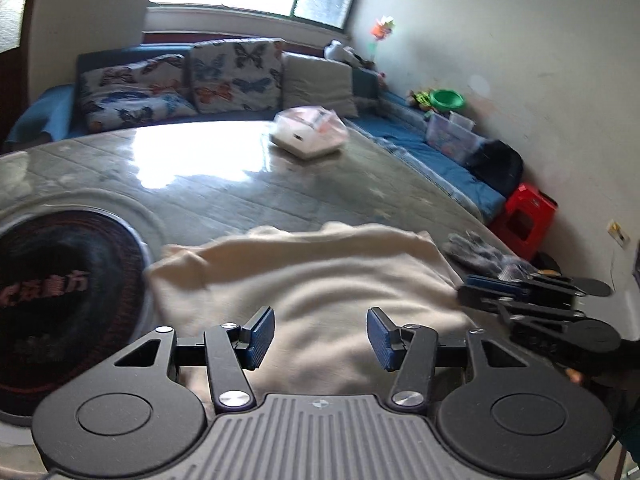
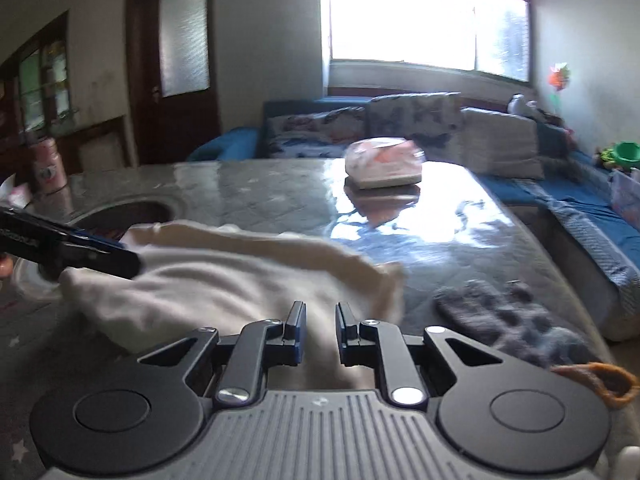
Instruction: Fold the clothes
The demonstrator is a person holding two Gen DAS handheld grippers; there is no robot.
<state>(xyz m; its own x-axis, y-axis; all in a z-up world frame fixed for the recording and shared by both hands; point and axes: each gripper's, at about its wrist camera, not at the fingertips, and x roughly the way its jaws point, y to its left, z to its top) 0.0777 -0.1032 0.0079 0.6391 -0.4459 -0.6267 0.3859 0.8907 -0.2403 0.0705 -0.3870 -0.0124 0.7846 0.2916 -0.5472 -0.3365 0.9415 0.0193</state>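
A cream garment (image 1: 308, 280) lies bunched on the near part of the grey table (image 1: 240, 192). It also shows in the right wrist view (image 2: 224, 280). My left gripper (image 1: 321, 338) is open and empty, its blue pads wide apart just above the garment's near edge. My right gripper (image 2: 321, 332) has its jaws a small gap apart over the cloth, with nothing between them. The right gripper also shows at the right in the left wrist view (image 1: 520, 300), beside the garment's right edge. The left gripper shows at the left in the right wrist view (image 2: 72, 252), over the garment's left end.
A dark grey fuzzy cloth (image 2: 508, 324) lies right of the garment. A white box under plastic wrap (image 1: 310, 132) stands mid-table. A black round hotplate (image 1: 60, 308) is set into the table at left. A blue sofa with cushions (image 1: 180, 80) lies behind. A red stool (image 1: 526, 216) stands at the right.
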